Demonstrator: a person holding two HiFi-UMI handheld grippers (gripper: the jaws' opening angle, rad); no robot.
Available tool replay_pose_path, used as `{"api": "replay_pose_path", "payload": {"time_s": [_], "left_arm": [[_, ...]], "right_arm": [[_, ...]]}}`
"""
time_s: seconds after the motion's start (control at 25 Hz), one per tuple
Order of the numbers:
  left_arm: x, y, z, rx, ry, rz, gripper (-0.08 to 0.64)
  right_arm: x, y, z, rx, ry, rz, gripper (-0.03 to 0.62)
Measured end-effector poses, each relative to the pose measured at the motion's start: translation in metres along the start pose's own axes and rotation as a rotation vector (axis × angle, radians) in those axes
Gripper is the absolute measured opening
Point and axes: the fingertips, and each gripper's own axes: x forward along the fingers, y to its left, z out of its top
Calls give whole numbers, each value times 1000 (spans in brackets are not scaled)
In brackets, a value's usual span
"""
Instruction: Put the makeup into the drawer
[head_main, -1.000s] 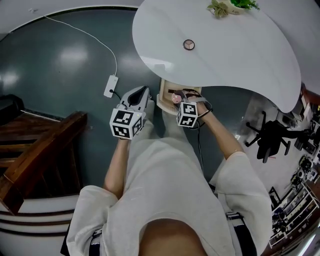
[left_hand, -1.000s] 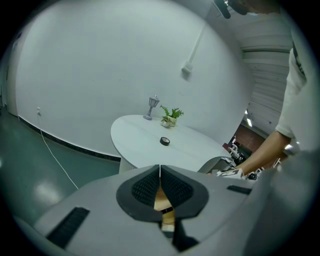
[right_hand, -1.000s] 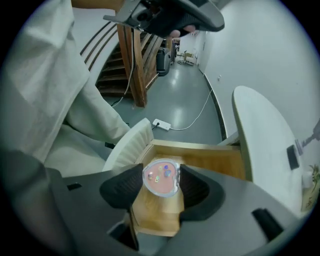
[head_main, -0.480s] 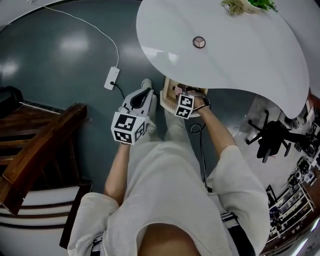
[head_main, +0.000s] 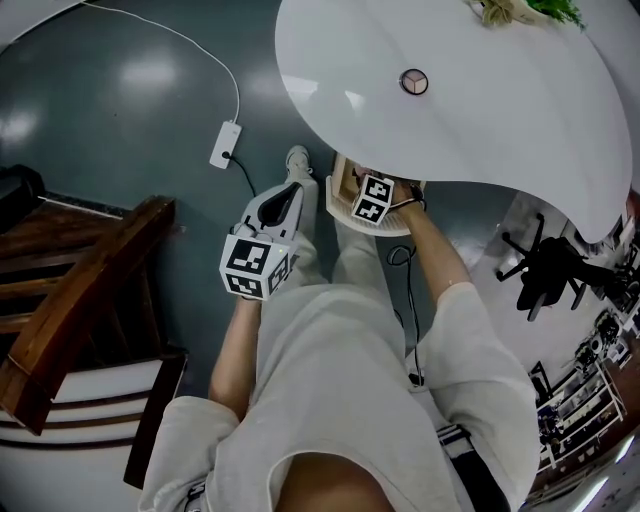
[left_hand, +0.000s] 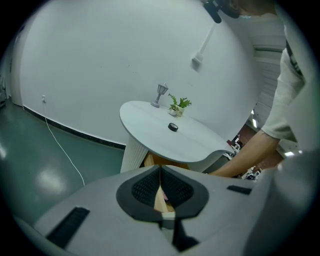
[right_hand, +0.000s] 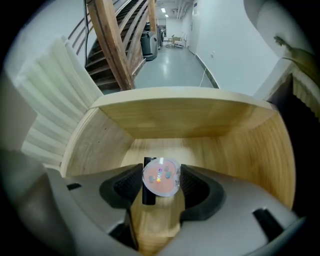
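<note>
Wooden drawer (right_hand: 175, 117) open under white table (head_main: 480, 110). Right gripper (right_hand: 161, 186) dipped inside it, jaws clamped on pink round makeup compact (right_hand: 161, 176), not on drawer floor yet. Left gripper (left_hand: 160, 186) pinched closed, nothing in it. Left to do imo: let go, pull out, maybe close drawer.

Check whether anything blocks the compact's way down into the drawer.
Nothing visible does. The right gripper holds the compact over the open drawer, whose floor beyond it is bare wood. A dark strip shows by the compact's left edge; I cannot tell what it is.
</note>
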Motion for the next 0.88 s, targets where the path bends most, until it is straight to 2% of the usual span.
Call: {"api": "replay_pose_path", "payload": {"time_s": [0.2, 0.28, 0.4, 0.56, 0.88], "left_arm": [[4, 2, 5, 0, -4, -5, 14], [5, 2, 8, 2, -8, -4, 14], [5, 1, 10, 5, -16, -3, 14], [3, -4, 12, 9, -24, -5, 14], [5, -20, 23, 38, -51, -19, 14]], "right_arm": [[3, 2, 0, -7, 1, 19, 239], [2, 2, 0, -8, 0, 26, 279], [-5, 3, 1, -19, -13, 15, 288], [-19, 8, 6, -40, -51, -8, 282], [-63, 10, 18, -22, -144, -76, 264]]}}
